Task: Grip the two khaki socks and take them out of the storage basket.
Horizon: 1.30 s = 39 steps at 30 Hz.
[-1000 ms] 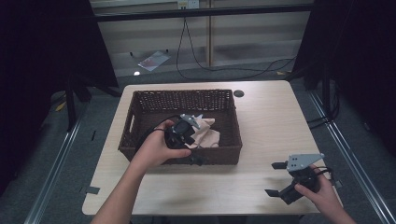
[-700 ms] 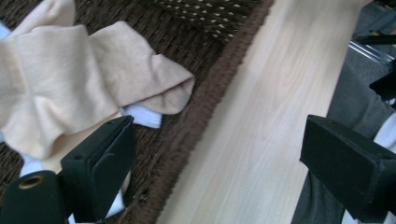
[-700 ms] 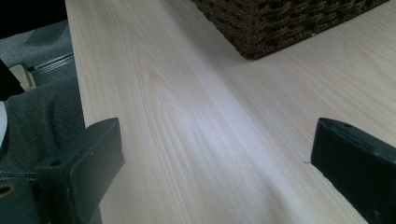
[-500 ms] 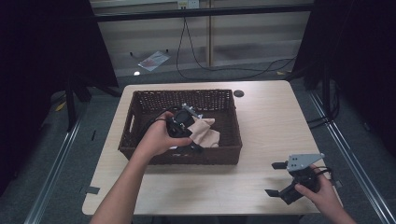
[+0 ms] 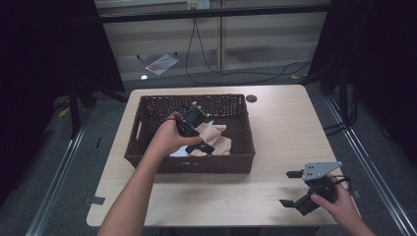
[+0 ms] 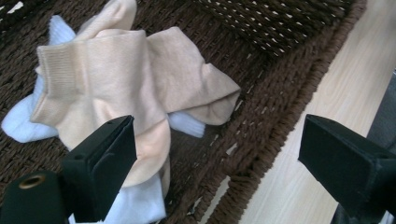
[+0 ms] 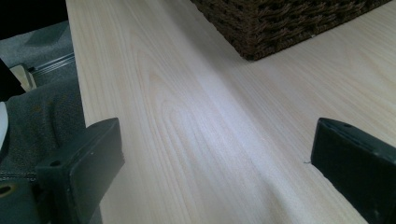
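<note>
Over the basket: left gripper shifted toward the far side, jaws spread

From the high view, a light wooden table [image 5: 275, 123] carries a dark woven basket [image 5: 147, 110] holding beige socks [image 5: 212, 137] with a bit of white sock [image 5: 178, 151] beside them. The left hand [image 5: 169, 137] holds the left gripper [image 5: 196, 129] inside the basket, above the socks. Compared with half a second ago, this gripper sits a little farther from the person, toward the basket's back wall, and the hand has turned with it. The right gripper [image 5: 295, 189] rests low at the table's near right corner in the right hand [image 5: 339, 204], well apart from the basket; it has not moved since the earlier frames, and its jaws are spread.

From the left gripper view, the left gripper [image 6: 217, 158] looks down on the pile: beige socks [image 6: 121, 79] lie bunched over white socks [image 6: 23, 123] on the basket [image 6: 261, 121] floor. The jaws stand wide apart with nothing between them; one jaw overlaps the edge of the beige fabric in the picture, the other hangs past the basket rim over the table [image 6: 327, 88].

From the right gripper view, the right gripper [image 7: 215, 158] is spread wide over bare table [image 7: 196, 116], gripping nothing. A corner of the basket [image 7: 275, 23] shows ahead.
</note>
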Motion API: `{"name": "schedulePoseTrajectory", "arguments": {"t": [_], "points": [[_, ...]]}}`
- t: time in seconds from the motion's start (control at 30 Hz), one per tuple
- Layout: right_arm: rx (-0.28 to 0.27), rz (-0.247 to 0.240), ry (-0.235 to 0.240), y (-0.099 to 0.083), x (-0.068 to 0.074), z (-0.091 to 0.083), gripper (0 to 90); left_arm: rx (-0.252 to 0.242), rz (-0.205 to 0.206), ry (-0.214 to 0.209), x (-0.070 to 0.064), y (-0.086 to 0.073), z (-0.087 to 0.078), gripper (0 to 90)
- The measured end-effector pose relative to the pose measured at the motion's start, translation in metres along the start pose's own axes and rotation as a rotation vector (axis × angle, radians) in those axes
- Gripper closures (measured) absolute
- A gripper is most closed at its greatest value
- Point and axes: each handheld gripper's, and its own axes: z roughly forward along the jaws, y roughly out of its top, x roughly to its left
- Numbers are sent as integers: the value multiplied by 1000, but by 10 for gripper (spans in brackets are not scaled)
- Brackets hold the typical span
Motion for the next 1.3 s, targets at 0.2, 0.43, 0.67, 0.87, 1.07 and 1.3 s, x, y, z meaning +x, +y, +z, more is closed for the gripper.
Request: {"name": "schedulePoseTrajectory", "arguments": {"t": [0.2, 0.43, 0.67, 0.87, 1.07, 1.3], "points": [[2, -4, 2, 0, 0, 0, 23, 6, -22, 13, 7, 4, 3, 118], [0, 0, 2, 0, 0, 0, 23, 5, -42, 21, 14, 7, 8, 125], [0, 0, 2, 0, 0, 0, 23, 14, -62, 34, 21, 10, 16, 141], [-2, 0, 3, 0, 0, 0, 23, 30, -82, 45, 29, 11, 21, 160], [-1, 0, 4, 0, 0, 0, 23, 38, -69, 59, 35, 12, 27, 200], [-2, 0, 4, 0, 0, 0, 23, 36, -73, 91, 42, 13, 35, 245]]}}
